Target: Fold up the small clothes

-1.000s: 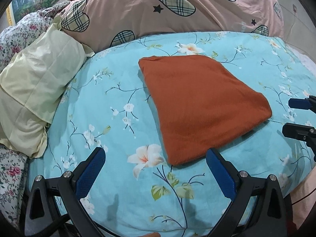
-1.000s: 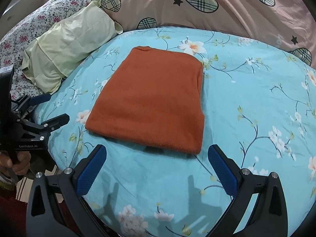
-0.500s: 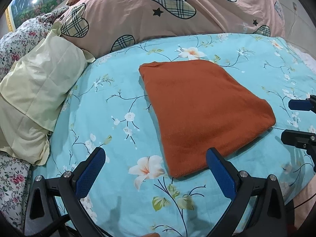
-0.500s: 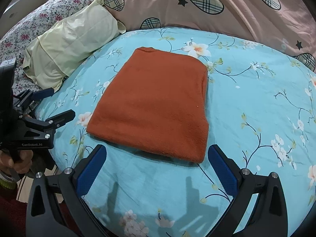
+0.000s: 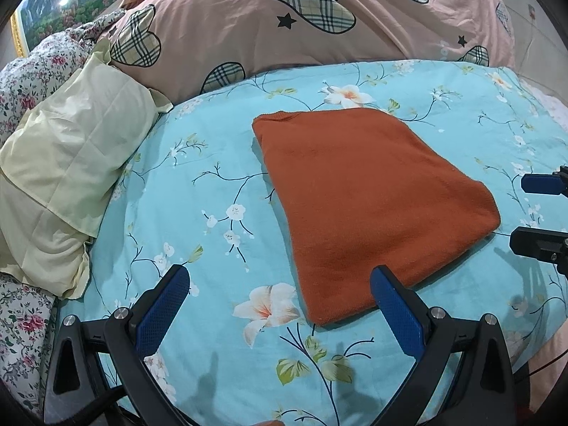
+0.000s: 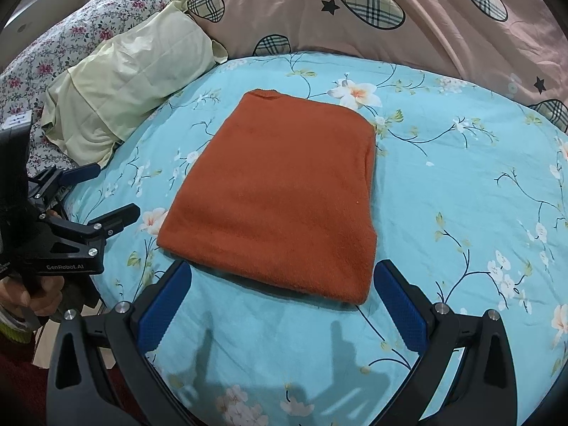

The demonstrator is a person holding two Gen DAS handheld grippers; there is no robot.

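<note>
A folded rust-orange garment (image 5: 369, 206) lies flat as a neat rectangle on the turquoise floral bedspread (image 5: 198, 213); it also shows in the right wrist view (image 6: 284, 206). My left gripper (image 5: 280, 291) is open and empty, hovering just short of the garment's near left corner. My right gripper (image 6: 282, 289) is open and empty, hovering just short of the garment's near edge. Each gripper shows in the other's view: the right one (image 5: 539, 213) at the right edge, the left one (image 6: 96, 195) at the left edge.
A pale yellow pillow (image 5: 67, 170) lies to the left, also in the right wrist view (image 6: 131, 81). A pink quilt with plaid hearts (image 5: 319, 17) is heaped behind. A floral sheet (image 6: 78, 35) lies at far left. The bed's edge runs below both grippers.
Both grippers have drifted slightly back and up from the garment, staying open. The garment has not moved.
</note>
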